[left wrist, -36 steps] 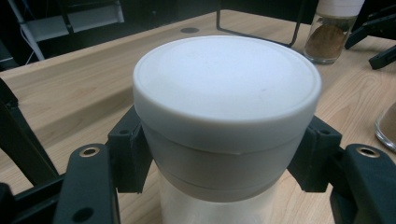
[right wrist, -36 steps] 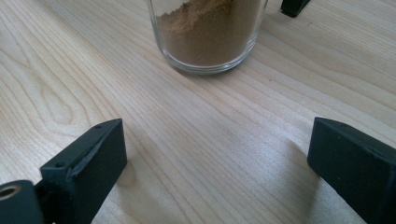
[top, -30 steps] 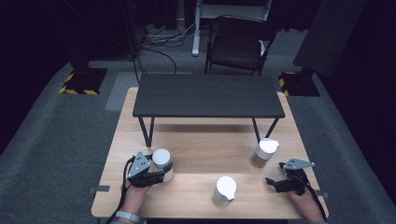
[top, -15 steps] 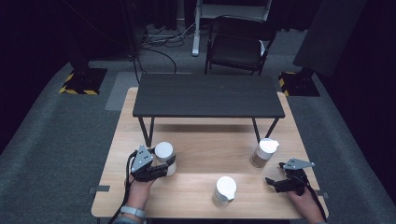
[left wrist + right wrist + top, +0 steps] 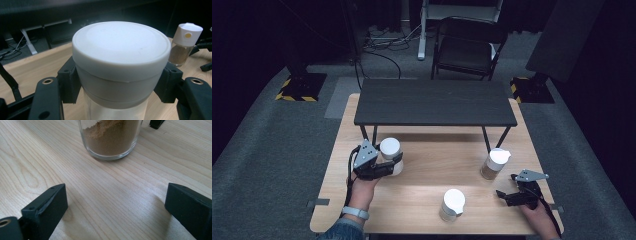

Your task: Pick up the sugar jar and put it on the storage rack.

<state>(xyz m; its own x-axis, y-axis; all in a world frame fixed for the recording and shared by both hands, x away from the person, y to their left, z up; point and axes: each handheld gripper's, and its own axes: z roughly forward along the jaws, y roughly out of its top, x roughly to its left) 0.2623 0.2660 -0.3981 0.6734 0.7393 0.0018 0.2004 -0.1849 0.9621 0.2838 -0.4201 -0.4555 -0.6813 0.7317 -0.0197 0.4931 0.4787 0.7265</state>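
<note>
I start at the left: my left gripper (image 5: 387,167) sits at about 8 o'clock on the wooden table (image 5: 422,165), jaws clamped on a white-lidded jar (image 5: 390,150), just in front of the left legs of the small black table (image 5: 434,102). In the left gripper view the jar (image 5: 121,65) is pinched just under its white lid by both black pads (image 5: 68,80), glass body below, upright. Moving right, a second white-lidded jar (image 5: 452,204) stands at 6 o'clock near the front edge, touching nothing. Further right, at 4 o'clock, a spice jar with brown powder (image 5: 495,164) stands upright by the black table's right legs; it shows far off in the left gripper view too (image 5: 185,45). Rightmost, my right gripper (image 5: 507,197) rests low at 5 o'clock, jaws spread wide, holding nothing. In the right gripper view the brown-powder jar (image 5: 110,140) stands ahead of the open jaws, apart from both.
</note>
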